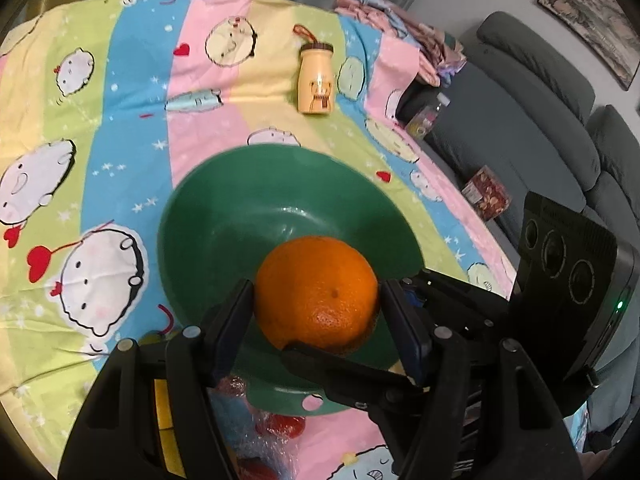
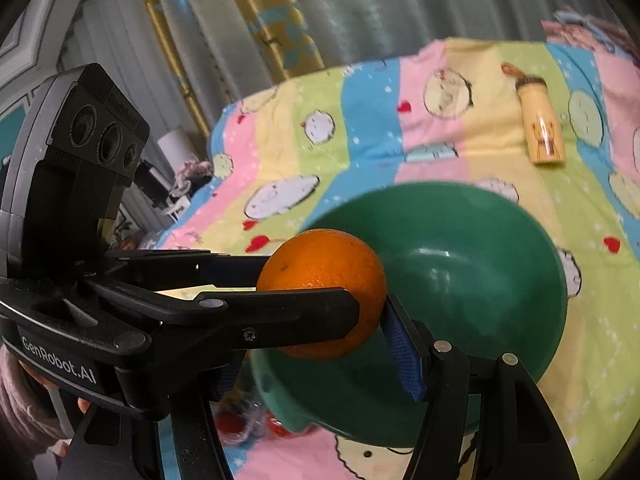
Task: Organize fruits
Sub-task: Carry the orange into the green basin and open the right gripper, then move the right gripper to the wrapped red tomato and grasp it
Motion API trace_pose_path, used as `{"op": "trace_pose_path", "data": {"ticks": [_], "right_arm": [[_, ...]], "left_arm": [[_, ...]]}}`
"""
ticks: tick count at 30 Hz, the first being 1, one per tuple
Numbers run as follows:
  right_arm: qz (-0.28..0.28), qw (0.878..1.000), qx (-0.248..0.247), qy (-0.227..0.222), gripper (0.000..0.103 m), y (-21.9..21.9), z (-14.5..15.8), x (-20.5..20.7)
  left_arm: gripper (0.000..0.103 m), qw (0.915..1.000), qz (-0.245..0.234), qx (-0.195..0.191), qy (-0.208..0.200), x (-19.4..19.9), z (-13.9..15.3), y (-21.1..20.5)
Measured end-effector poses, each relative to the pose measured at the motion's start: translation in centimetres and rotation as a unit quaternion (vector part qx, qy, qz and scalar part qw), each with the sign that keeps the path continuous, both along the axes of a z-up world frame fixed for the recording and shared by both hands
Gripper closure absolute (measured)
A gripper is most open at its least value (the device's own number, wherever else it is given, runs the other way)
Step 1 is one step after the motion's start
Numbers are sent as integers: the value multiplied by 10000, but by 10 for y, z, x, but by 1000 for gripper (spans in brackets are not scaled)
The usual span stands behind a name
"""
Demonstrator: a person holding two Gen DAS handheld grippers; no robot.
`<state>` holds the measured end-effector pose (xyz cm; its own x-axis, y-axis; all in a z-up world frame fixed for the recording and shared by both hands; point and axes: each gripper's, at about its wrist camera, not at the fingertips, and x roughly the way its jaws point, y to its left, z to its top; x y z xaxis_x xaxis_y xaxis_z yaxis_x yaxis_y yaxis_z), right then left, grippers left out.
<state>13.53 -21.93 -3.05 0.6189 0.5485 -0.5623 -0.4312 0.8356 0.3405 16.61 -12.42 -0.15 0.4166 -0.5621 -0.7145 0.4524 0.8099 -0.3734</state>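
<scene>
Both sets of tongs are clamped on the same orange (image 1: 316,292), which hangs in the air just above the near side of a green bowl (image 1: 224,208). The left tongs (image 1: 316,300) press their pads against the fruit's two flanks in the left wrist view, while the right tongs (image 2: 320,320) close on it crosswise, one blue-padded finger (image 2: 404,356) touching its right side in the right wrist view and the other hidden behind the left tool's arm. The orange does not touch the bowl, whose inside holds nothing else. The bowl sits on a striped cartoon-print sheet (image 1: 132,92) that covers the surface below; whether that is a bed or a counter I cannot tell. Farther back on the sheet a small cream bottle (image 1: 317,80) with a brown cap stands well apart from the bowl. At the near edge, under the tools, something red in clear wrap (image 1: 280,426) lies on the sheet. Beyond the sheet's right side is a grey sofa (image 1: 532,128).
</scene>
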Motion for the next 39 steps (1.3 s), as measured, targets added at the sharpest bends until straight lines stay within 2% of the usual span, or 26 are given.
{"op": "trace_pose_path", "data": {"ticks": [8,12,14,18,20,22,28,33,39], "right_arm": [[-73,9997,-172,140,38,-1,-6,3],[-144,9993,-315,171,37,2,-8,5],[-190,9989,-396,145,36,3,-9,4],[-196,9993,-303,-15,26,0,-1,1],[-302,9990,-314,-102,26,-5,6,-3],[-410,9988,-227,-115,25,-14,10,-6],[-660,9969,305,-291,25,-49,26,-20],[-542,9963,442,-498,25,-58,36,-35],[-195,9962,545,-653,25,-50,40,-58]], "left_arm": [[37,9995,13,-132,288,7,-9,0],[37,9994,57,-43,342,8,-14,-3],[37,9996,126,18,247,8,-12,-3],[26,9994,311,-85,135,9,-3,6],[24,9992,390,-84,26,8,3,11],[20,9984,553,-40,-137,2,11,19],[18,9935,1000,76,-541,-24,25,53],[18,9873,1456,188,-611,-47,24,86],[18,9820,1794,353,-468,-82,9,115]]}}
